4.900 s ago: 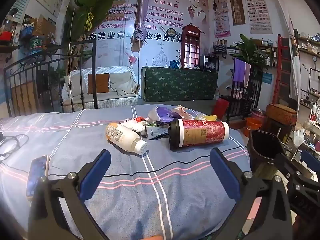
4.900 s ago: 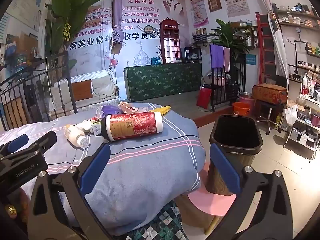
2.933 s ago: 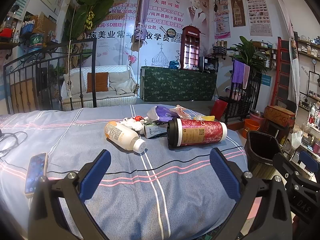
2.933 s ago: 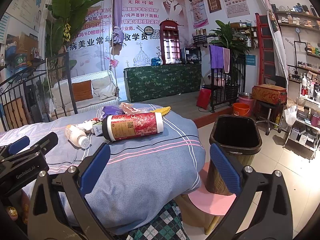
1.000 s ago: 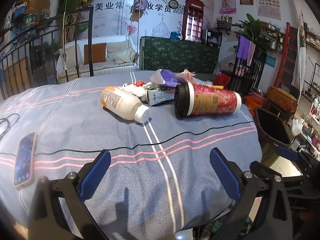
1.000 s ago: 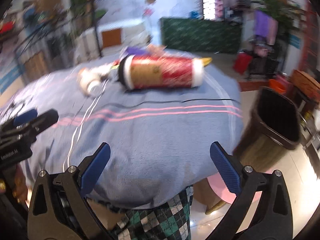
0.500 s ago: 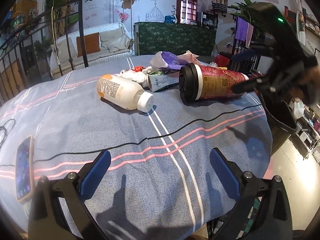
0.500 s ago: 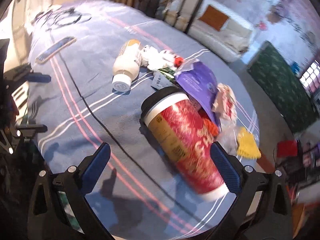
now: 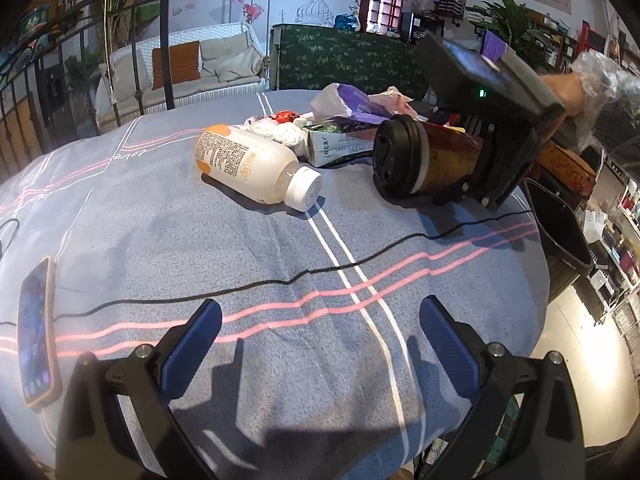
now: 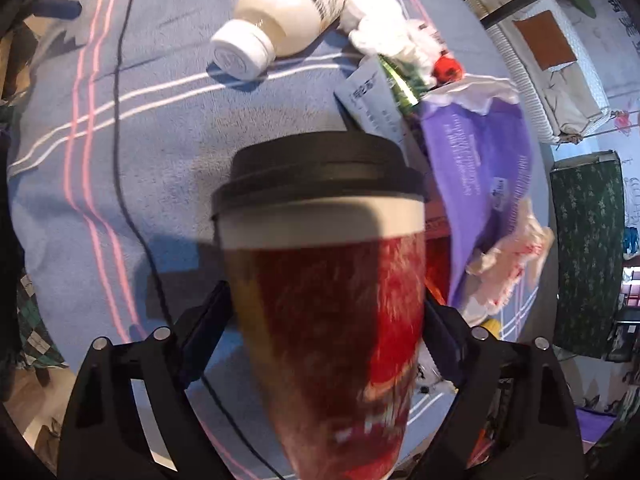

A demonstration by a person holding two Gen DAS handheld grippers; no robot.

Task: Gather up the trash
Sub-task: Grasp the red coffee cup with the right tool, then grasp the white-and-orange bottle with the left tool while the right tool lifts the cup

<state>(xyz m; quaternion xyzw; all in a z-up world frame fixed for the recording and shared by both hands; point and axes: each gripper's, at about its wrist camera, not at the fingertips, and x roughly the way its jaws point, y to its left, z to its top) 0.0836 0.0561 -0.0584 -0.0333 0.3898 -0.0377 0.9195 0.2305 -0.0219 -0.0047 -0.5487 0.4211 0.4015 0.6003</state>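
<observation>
A big red paper cup (image 9: 432, 160) (image 10: 328, 280) with a black lid lies on its side on the blue bedspread (image 9: 240, 248). My right gripper (image 10: 326, 312) comes down over it from above. Its jaws are closing with the cup between them, the pads close beside its walls. A white bottle (image 9: 248, 168) (image 10: 288, 12) lies to the left of the cup. Behind both sit a small carton (image 9: 336, 146), crumpled white tissue (image 9: 280, 130) and a purple bag (image 9: 356, 100) (image 10: 480, 152). My left gripper (image 9: 320, 332) hovers open over the near part of the bed, holding nothing.
A black bin (image 9: 560, 232) stands on the floor past the bed's right edge. A phone (image 9: 36, 332) lies at the bed's left edge, and a thin black cable (image 9: 280, 284) runs across the cover. A metal bed frame (image 9: 136, 52) rises at the far left.
My right gripper has swung in over the bed, rolled and tipped downward until it straddles the red cup. The left gripper has crept forward and tilted down a little. The trash has not moved.
</observation>
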